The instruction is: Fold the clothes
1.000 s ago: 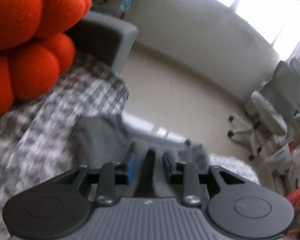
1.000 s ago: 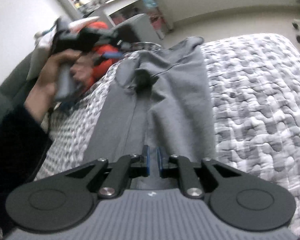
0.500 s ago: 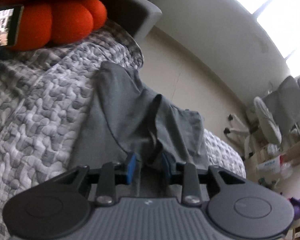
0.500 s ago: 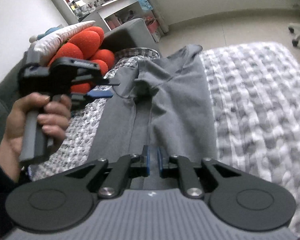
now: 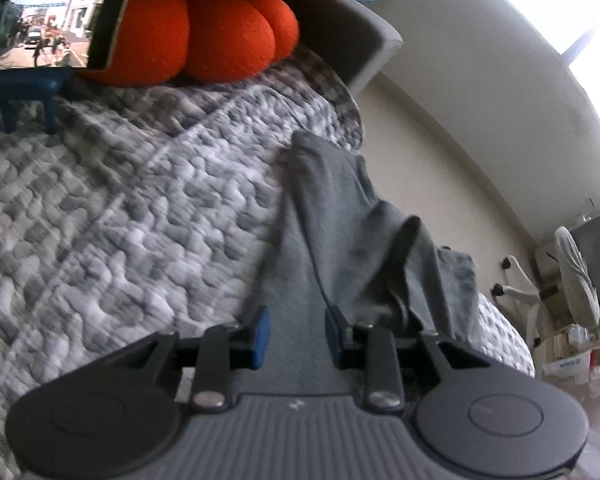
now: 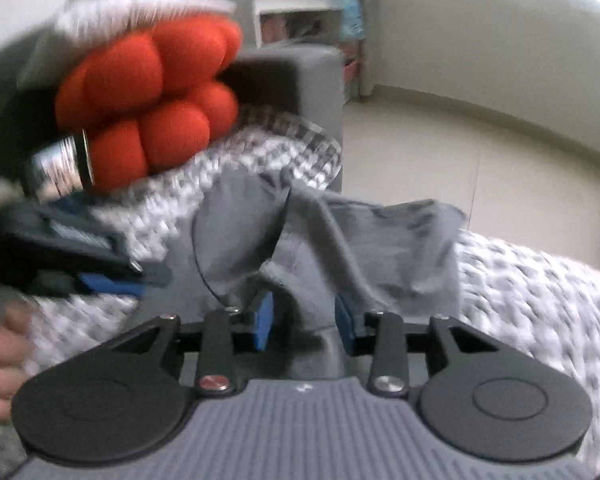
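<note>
Garment: the grey trousers (image 5: 336, 216) lie lengthwise on your bed's grey-and-white quilt (image 5: 112, 216), near the edge that faces the floor; the far end is rumpled, with one fold standing up off the cloth.
Left gripper: your left gripper (image 5: 296, 330) hovers over the near stretch of the trousers with its jaws parted. Grey fabric shows in the gap, but the blue pads (image 5: 262, 330) do not press on it, so it is released. In the right wrist view it comes in from the left edge (image 6: 112, 282), blurred, with your left hand (image 6: 0, 364) below it.
Right gripper: your right gripper (image 6: 304, 326) points at the bunched part of the trousers (image 6: 340, 248). Its jaws have just been opening, and a ridge of grey cloth rises between them; the pads (image 6: 265, 322) stand clear of it on both sides, so nothing is gripped.
Bed head: an orange knobbly cushion (image 5: 204, 28) sits at the far end of the quilt, in front of a grey headboard (image 5: 352, 40).
Phone: a phone (image 5: 54, 26) with a lit screen leans against the cushion on a small blue stand (image 5: 28, 92).
Room: an office chair (image 5: 568, 280) stands on the pale floor (image 5: 440, 168) beyond the bed.
</note>
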{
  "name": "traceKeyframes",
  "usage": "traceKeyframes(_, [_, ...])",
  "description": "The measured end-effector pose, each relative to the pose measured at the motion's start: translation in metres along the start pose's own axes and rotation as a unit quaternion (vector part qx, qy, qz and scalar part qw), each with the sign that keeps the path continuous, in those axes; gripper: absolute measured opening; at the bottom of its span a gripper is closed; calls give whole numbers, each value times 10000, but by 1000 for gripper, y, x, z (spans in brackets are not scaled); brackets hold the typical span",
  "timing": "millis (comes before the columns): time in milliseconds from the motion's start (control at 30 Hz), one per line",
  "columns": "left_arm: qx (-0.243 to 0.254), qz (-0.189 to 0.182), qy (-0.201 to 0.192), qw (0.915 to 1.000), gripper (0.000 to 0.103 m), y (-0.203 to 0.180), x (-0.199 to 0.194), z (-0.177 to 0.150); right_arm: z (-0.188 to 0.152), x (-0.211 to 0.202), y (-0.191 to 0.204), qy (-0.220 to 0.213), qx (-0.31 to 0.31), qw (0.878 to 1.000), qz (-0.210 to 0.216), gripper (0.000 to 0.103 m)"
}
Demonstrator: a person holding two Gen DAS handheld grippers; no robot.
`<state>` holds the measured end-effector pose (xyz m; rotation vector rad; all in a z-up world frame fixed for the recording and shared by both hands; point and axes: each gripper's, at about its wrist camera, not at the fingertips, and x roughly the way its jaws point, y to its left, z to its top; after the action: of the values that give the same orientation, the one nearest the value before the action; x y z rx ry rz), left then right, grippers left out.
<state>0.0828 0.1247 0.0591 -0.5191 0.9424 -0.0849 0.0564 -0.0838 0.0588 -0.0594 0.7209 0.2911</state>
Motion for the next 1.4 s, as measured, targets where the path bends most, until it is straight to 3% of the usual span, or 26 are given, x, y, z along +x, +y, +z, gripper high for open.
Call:
traceKeyframes(67, [-29, -39, 42, 10000, 30, 3, 1, 2, -5, 25, 3, 236, -155, 9996, 43, 38])
traceKeyframes(100, [-33, -30, 51, 10000, 30, 5, 1, 3, -9, 33, 1, 390, -140, 9991, 122, 29])
traceKeyframes(133, [-29, -27, 62, 10000, 30, 5, 2, 4, -12, 40, 0, 532, -126, 9983, 197, 27])
traceKeyframes(167, [-24, -29, 76, 10000, 30, 6, 2, 4, -14, 41, -1, 492, -115, 9985, 217, 26])
traceKeyframes(200, [-19, -32, 89, 10000, 30, 6, 2, 4, -15, 41, -3, 450, -93, 9987, 238, 17])
traceKeyframes(300, [25, -78, 103, 9999, 30, 5, 2, 5, -6, 29, -20, 155, 570, 9974, 410, 8])
traceKeyframes(367, [43, -84, 120, 9999, 30, 5, 2, 5, -4, 24, -27, 33, 810, 9960, 375, 8])
traceKeyframes(433, [57, -99, 158, 9998, 30, 4, 3, 5, -6, 30, -26, 196, 734, 9965, 349, 8])
traceKeyframes(500, [62, -137, 227, 9996, 30, 4, 5, 4, -12, 43, -16, 551, 394, 9969, 390, 13])
traceKeyframes(567, [49, -176, 284, 9994, 30, 4, 6, 2, -11, 41, -8, 483, 5, 9980, 405, 17])
traceKeyframes(700, [67, -204, 284, 9994, 30, 3, 5, 2, 6, 12, -36, -29, 907, 9916, 923, 17])
traceKeyframes(833, [82, -237, 303, 9992, 30, 1, 5, 1, 4, -6, -47, -6, 1042, 9920, 706, 17])
traceKeyframes(933, [154, -277, 329, 9990, 30, -4, 5, -1, -8, -15, -41, 412, 893, 9930, 654, 17])
traceKeyframes(1100, [368, -412, 352, 9979, 30, -17, 2, -7, -37, -48, -3, 887, -119, 9937, 678, 17])
traceKeyframes(1167, [467, -444, 373, 9972, 30, -22, 1, -10, -49, -60, 12, 1000, -197, 9909, 883, 17])
traceKeyframes(1300, [725, -364, 426, 9958, 31, -31, 3, -17, -87, -72, 32, 1359, -203, 9886, 617, 17])
traceKeyframes(1400, [838, -291, 447, 9951, 31, -35, 5, -20, -111, -80, 34, 1242, -51, 9901, 651, 20])
